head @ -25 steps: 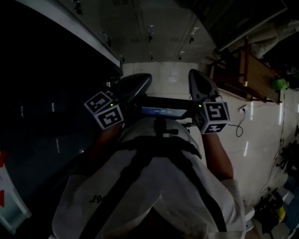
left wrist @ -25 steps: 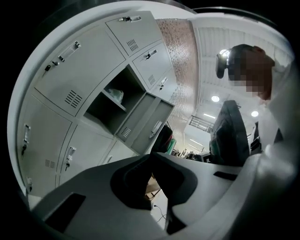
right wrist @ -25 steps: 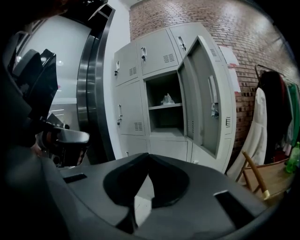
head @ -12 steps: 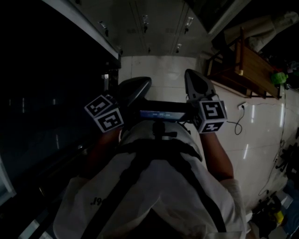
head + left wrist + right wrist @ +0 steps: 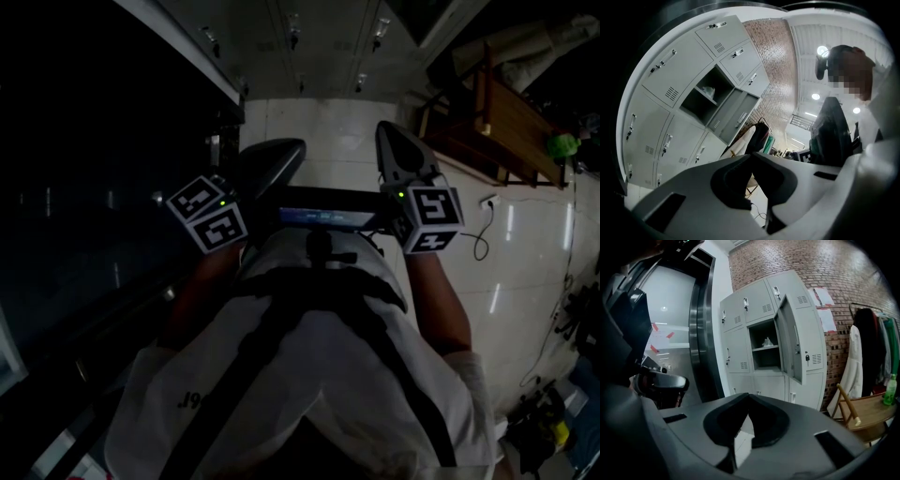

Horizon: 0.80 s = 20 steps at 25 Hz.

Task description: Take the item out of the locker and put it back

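Observation:
The grey locker bank point(image 5: 773, 329) stands ahead by a brick wall. One upper compartment is open, its door point(image 5: 790, 345) swung to the right. A small whitish item point(image 5: 767, 341) lies on that compartment's shelf, and it shows as a pale item point(image 5: 708, 90) in the left gripper view. My left gripper point(image 5: 751, 154) is shut and empty, held level, well short of the lockers. My right gripper point(image 5: 749, 395) is also shut and empty. From the head view, the left gripper point(image 5: 296, 150) and right gripper point(image 5: 385, 132) point at the lockers point(image 5: 309, 47) across white floor tiles.
A dark glass wall with a metal frame point(image 5: 701, 333) runs along the left. To the right of the lockers are hanging coats point(image 5: 862, 352), a wooden chair point(image 5: 851, 413) and a green bottle point(image 5: 890, 389) on a wooden table. A cable point(image 5: 483, 248) lies on the floor at right.
The person has stepped across the floor with both grippers carried in front. The dark wall at left has slid past. Both grippers stay shut and empty.

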Motion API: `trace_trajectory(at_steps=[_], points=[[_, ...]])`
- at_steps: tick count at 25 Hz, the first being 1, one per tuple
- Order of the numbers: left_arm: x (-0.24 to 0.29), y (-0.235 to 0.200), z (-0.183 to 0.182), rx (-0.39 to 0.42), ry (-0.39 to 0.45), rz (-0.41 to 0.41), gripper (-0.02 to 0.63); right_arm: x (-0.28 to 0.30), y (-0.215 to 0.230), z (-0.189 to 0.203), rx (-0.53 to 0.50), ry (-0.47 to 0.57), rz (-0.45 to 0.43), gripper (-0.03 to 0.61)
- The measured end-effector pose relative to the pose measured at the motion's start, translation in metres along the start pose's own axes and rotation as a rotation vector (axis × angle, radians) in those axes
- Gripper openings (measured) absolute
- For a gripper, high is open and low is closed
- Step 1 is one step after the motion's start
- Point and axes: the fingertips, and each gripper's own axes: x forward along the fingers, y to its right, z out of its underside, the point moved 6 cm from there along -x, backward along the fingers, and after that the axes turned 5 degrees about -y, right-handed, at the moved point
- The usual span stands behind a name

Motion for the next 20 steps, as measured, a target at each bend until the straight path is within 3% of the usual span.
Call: trace_trajectory(at_steps=[20], points=[[-0.062,-0.037,-0.018,-0.02,-0.021,0.042,0.002,0.022,-0.059,-0.008,0.021,-0.015,0.052,0.0]])
